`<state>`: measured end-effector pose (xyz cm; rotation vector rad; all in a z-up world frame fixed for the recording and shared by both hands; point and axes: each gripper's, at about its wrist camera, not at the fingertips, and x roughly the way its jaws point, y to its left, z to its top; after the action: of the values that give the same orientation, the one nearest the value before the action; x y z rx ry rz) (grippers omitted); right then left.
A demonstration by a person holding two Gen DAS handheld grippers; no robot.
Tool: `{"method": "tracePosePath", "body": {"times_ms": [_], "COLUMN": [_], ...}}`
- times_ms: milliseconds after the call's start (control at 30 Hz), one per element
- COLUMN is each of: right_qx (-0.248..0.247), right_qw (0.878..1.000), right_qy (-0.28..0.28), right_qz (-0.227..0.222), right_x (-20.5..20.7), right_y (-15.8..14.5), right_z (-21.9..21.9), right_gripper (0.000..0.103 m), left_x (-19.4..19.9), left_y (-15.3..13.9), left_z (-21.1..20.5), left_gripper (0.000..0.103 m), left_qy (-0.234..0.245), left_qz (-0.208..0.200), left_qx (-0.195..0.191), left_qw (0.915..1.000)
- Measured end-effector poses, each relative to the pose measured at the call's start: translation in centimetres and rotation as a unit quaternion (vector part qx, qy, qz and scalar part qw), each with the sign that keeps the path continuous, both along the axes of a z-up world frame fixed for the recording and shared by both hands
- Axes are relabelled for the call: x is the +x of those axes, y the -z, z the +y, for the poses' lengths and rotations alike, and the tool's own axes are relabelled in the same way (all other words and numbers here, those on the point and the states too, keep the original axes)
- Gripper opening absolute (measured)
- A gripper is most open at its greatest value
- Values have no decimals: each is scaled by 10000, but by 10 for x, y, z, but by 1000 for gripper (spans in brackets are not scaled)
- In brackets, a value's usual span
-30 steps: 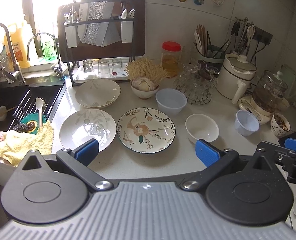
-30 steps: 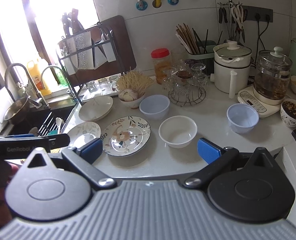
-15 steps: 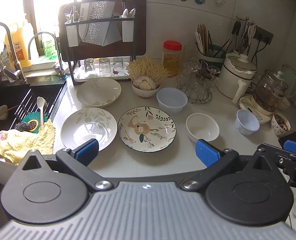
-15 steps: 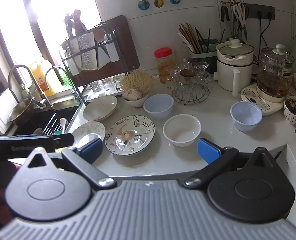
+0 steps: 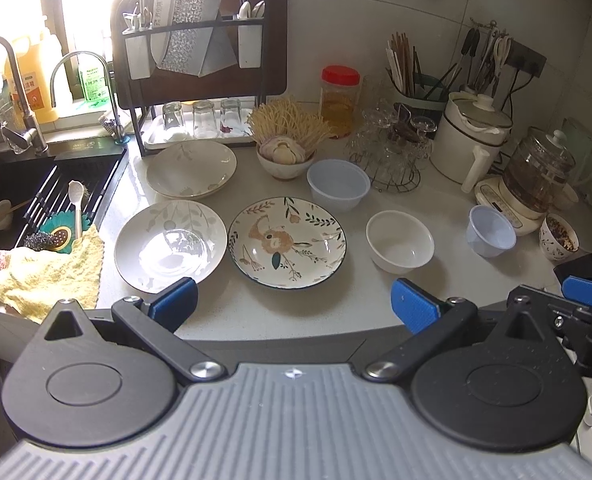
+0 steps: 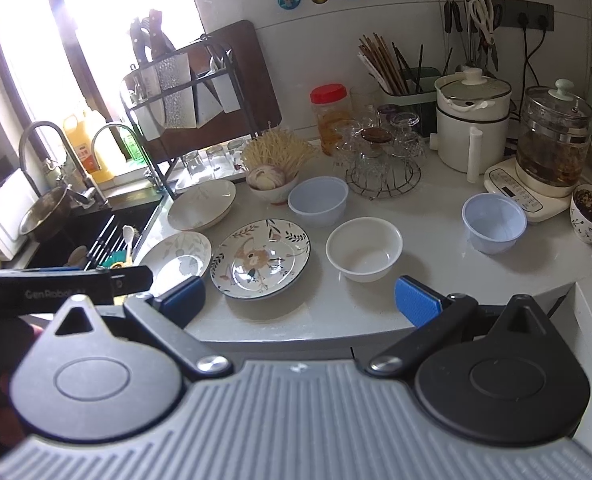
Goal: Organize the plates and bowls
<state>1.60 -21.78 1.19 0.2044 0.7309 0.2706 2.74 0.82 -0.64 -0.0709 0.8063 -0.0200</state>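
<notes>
On the white counter lie a flower-patterned plate (image 5: 287, 242) (image 6: 260, 258), a white leaf-print plate (image 5: 170, 246) (image 6: 176, 258) to its left, and a deeper leaf-print dish (image 5: 192, 168) (image 6: 202, 204) behind. A white bowl (image 5: 399, 241) (image 6: 364, 248) sits right of the patterned plate. Two pale blue plastic bowls stand further back (image 5: 337, 184) (image 6: 318, 200) and at the right (image 5: 491, 231) (image 6: 493, 222). My left gripper (image 5: 294, 305) is open, held back at the counter's front edge. My right gripper (image 6: 299, 299) is open too, also short of the counter, holding nothing.
A black sink (image 5: 36, 188) with a faucet, a spoon and a yellow cloth (image 5: 44, 276) is at the left. A black dish rack (image 5: 200, 60) with glasses, a bowl of garlic (image 5: 286, 158), a glass stand (image 5: 391, 152), a white cooker (image 5: 473, 136) and a glass kettle (image 5: 535, 176) line the back wall.
Both grippers have drifted slightly back and up from the counter, so the dishes look a little smaller. Nothing on the counter has moved, and both stay open.
</notes>
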Motion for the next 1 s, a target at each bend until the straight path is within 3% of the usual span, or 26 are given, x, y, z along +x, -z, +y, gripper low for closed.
{"method": "tracePosePath", "body": {"times_ms": [700,1000], "right_qx": [137,264], "right_qw": [9996,9992], "right_qy": [-234,-272], "right_qz": [93,135], "right_x": [8,9], "right_y": [12,20], "right_z": [-20,-20], "right_gripper": [103,103], "left_x": [-1,1], "left_y": [12,20], "left_z": [-29,-16], "left_gripper": [103,103], "left_qy": [-212,-425], "left_qz": [277,336], "left_qx": [181,114], "left_qw": [9992,9985]}}
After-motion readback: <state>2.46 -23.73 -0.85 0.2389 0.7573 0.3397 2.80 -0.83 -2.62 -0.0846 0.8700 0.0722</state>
